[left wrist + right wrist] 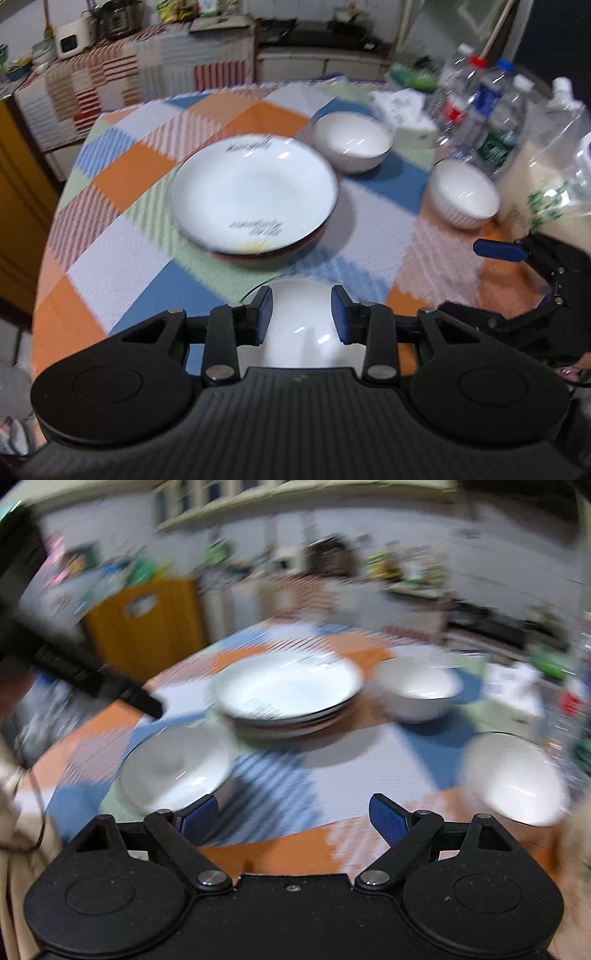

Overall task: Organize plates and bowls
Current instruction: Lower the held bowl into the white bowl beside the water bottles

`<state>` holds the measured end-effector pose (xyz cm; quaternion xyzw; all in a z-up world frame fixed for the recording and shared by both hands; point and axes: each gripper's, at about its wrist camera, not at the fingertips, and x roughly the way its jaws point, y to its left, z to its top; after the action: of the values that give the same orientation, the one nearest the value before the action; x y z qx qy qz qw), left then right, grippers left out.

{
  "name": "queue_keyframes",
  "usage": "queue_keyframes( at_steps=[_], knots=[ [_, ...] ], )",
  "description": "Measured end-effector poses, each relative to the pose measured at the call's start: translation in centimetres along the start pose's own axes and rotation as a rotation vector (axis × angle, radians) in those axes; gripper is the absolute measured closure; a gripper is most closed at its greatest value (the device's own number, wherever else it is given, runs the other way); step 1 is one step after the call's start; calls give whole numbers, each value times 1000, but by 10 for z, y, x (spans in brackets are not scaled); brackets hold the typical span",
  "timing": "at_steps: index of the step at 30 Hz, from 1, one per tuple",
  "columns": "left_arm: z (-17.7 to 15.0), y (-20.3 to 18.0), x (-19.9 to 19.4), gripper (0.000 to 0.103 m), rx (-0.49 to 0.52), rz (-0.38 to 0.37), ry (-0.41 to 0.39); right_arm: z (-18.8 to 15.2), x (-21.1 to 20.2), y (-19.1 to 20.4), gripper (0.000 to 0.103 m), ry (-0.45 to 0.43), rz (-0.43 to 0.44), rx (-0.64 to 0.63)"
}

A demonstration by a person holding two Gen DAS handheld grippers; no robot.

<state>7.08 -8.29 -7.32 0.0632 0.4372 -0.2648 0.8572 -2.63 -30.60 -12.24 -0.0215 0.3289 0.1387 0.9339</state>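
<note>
A stack of white plates (255,195) sits mid-table, also blurred in the right wrist view (288,690). Three white bowls stand around it: a far bowl (352,144) (419,690), a right bowl (463,197) (513,775), and a near bowl (301,325) (173,768). My left gripper (301,314) is open, its blue pads just above the near bowl, not touching it as far as I can tell. My right gripper (293,818) is open and empty above the tablecloth between the near and right bowls; it shows at the right edge of the left wrist view (524,258).
The round table has a checked cloth (122,177). Water bottles (487,118), a tissue pack (404,110) and a clear plastic bag (554,177) crowd the far right. A striped-cloth counter (110,74) and an orange cabinet (147,627) stand beyond the table.
</note>
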Motion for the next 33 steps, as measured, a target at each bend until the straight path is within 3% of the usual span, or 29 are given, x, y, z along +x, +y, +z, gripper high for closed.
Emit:
queue_keyframes(
  at_steps=[4, 7, 13, 18, 21, 24, 29, 32, 33],
  knots=[
    [13, -20, 10, 64, -4, -47, -15, -7, -14, -27, 11, -65, -116, 141],
    [22, -35, 26, 64, 0, -71, -11, -14, -12, -34, 11, -75, -209, 160],
    [41, -67, 64, 62, -21, -130, 10, -21, 22, -51, 11, 0, -344, 215],
    [54, -94, 98, 57, -43, -173, 21, -24, 53, -68, 11, 44, -392, 311],
    [68, -111, 121, 47, -47, -265, 55, -26, 58, -70, 11, 34, -406, 316],
    [80, -120, 135, 47, -62, -263, 32, -26, 67, -74, 11, 45, -446, 319],
    [89, -130, 175, 47, -63, -233, 82, -30, 66, -86, 11, 36, -458, 380],
    [87, -132, 196, 50, -89, -212, 94, -30, 69, -92, 11, 35, -470, 388],
    [87, -130, 199, 57, -104, -217, 102, -30, 71, -93, 11, 36, -470, 390]
  ],
)
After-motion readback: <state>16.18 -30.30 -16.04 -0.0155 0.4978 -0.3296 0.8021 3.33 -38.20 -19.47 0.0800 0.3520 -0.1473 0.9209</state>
